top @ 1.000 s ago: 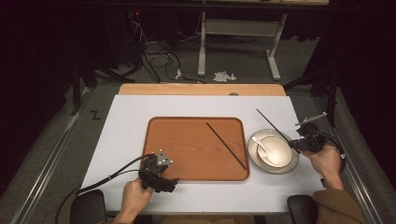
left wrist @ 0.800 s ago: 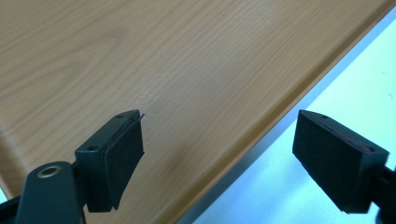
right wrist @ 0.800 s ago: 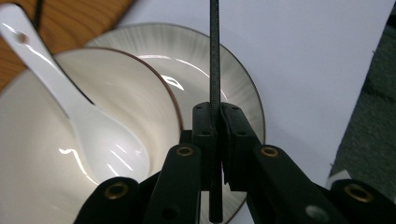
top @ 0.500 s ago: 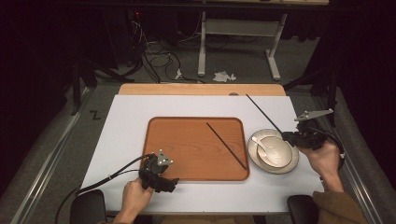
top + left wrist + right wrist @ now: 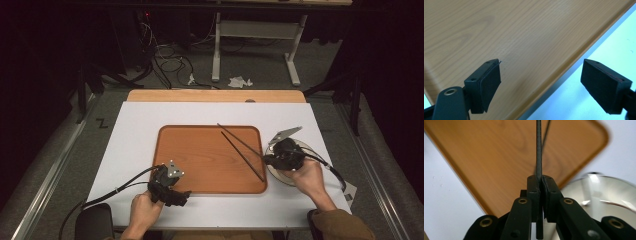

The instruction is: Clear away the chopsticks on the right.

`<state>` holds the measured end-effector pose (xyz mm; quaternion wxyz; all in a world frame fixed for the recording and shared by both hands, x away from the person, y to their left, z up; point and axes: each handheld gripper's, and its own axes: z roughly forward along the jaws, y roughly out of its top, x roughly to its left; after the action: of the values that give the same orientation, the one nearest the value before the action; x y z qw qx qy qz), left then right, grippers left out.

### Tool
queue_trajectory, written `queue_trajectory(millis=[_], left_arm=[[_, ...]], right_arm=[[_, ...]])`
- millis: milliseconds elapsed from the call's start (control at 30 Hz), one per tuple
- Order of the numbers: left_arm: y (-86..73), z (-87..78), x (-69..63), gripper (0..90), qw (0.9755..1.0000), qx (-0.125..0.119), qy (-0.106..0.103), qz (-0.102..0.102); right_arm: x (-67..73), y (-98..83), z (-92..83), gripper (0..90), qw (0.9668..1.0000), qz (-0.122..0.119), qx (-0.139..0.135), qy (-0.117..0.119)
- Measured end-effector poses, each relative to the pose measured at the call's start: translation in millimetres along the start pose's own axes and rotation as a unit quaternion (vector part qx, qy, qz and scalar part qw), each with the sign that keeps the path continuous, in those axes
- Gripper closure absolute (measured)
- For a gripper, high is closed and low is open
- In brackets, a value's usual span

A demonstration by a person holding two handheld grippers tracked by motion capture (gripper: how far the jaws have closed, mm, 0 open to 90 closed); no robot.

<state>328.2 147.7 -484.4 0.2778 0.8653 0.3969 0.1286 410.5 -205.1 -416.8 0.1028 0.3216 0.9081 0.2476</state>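
Right gripper [image 5: 541,182] has its jaws clamped tight on a black chopstick [image 5: 239,139], tip now out over the wooden tray [image 5: 200,160] beside the other chopstick [image 5: 245,159] (pairing them up, I'd guess). A second ago it was pointing away beyond the bowl [image 5: 274,169]. Left gripper [image 5: 549,82] jaws gape open, empty, parked over the tray's near edge on the worktop [image 5: 140,125].
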Motion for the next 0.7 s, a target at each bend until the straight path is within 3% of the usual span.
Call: queue_trajectory(millis=[133, 400, 700], left_arm=[[-0.1, -0.5, -0.1, 16.5, 1.0, 0.001, 0.0, 0.001], [0.1, -0.4, 0.4, 16.6, 1.0, 0.003, 0.001, 0.001], [0.2, -0.4, 0.4, 16.6, 1.0, 0.003, 0.0, 0.0]], right_arm=[[15.2, 1.7, 31.0, 86.0, 0.9983, -0.006, 0.059, 0.003], [22.2, 1.9, 53.8, 85.8, 0.9968, -0.005, 0.08, 0.007], [27.6, 1.8, 65.4, 85.4, 0.9958, -0.011, 0.09, 0.011]])
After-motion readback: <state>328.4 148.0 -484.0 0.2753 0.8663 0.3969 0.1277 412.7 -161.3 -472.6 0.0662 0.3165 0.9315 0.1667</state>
